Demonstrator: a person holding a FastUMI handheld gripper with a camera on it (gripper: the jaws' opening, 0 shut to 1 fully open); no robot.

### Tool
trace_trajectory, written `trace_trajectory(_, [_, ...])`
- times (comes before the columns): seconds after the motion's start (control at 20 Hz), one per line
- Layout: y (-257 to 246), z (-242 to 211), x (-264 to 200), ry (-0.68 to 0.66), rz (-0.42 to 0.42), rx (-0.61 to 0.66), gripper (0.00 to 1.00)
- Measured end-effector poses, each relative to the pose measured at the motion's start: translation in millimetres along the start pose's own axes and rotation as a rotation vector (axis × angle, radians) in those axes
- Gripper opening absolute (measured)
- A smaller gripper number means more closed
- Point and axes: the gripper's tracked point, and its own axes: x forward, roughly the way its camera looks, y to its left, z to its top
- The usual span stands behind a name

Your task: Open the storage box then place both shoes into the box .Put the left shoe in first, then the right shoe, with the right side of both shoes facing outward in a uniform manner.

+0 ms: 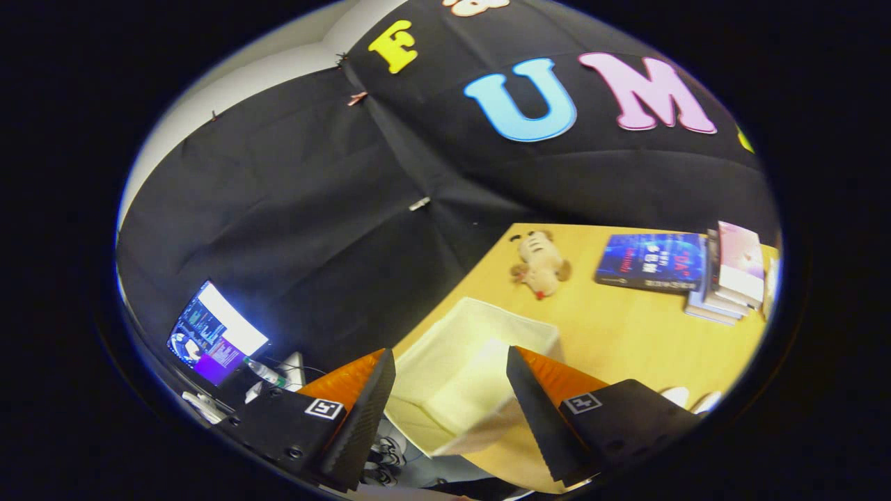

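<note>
Two fingers of the gripper (451, 386) stand spread wide, holding nothing, tilted above the table (626, 334). The open storage box (473, 362) lies between and just beyond them.

Bystanders on and beside the wooden table

A plush toy (541, 264) is laid on the table (626, 334), with a blue book (651, 261) flat beside it and a stack of books (727, 275) next to that. Off the table, a lit screen (216, 334) and a water bottle (264, 372) are seen.
</note>
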Motion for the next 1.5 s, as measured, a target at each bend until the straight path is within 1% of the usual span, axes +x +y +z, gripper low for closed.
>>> trace_trajectory(0.05, [-12.6,-16.0,-17.3,0.003,-0.044,0.005,0.98])
trace_trajectory(0.2, [-72.2,-43.3,-58.0,0.024,-0.191,0.009,0.97])
trace_trajectory(0.3, [-111.8,-70.8,-80.8,0.059,-0.290,0.018,0.97])
trace_trajectory(0.4, [-142.3,-99.7,-97.2,0.103,-0.376,0.039,0.97])
trace_trajectory(0.45, [-158.3,-105.4,-101.6,0.130,-0.413,0.049,0.97])
trace_trajectory(0.55, [-182.4,-139.4,-111.1,0.195,-0.469,0.065,0.97])
trace_trajectory(0.7, [-212.8,-182.3,-112.6,0.269,-0.516,0.119,0.96])
trace_trajectory(0.85, [-244.3,-208.9,-106.0,0.332,-0.555,0.160,0.96])
trace_trajectory(0.95, [-262.1,-220.4,-97.9,0.358,-0.579,0.214,0.94])
trace_trajectory(1.05, [-273.1,-223.9,-86.3,0.354,-0.575,0.294,0.95])
trace_trajectory(1.1, [-279.0,-225.0,-81.7,0.355,-0.574,0.323,0.91])
trace_trajectory(1.2, [-287.1,-228.9,-74.1,0.374,-0.571,0.363,0.89])
trace_trajectory(1.35, [-281.6,-235.1,-58.4,0.396,-0.525,0.403,0.74])
trace_trajectory(1.4, [-280.8,-236.5,-59.3,0.411,-0.533,0.398,0.59])
trace_trajectory(1.45, [-283.8,-234.7,-58.2,0.411,-0.539,0.386,0.54])
trace_trajectory(1.5, [-291.8,-244.5,-59.9,0.438,-0.566,0.359,0.42])
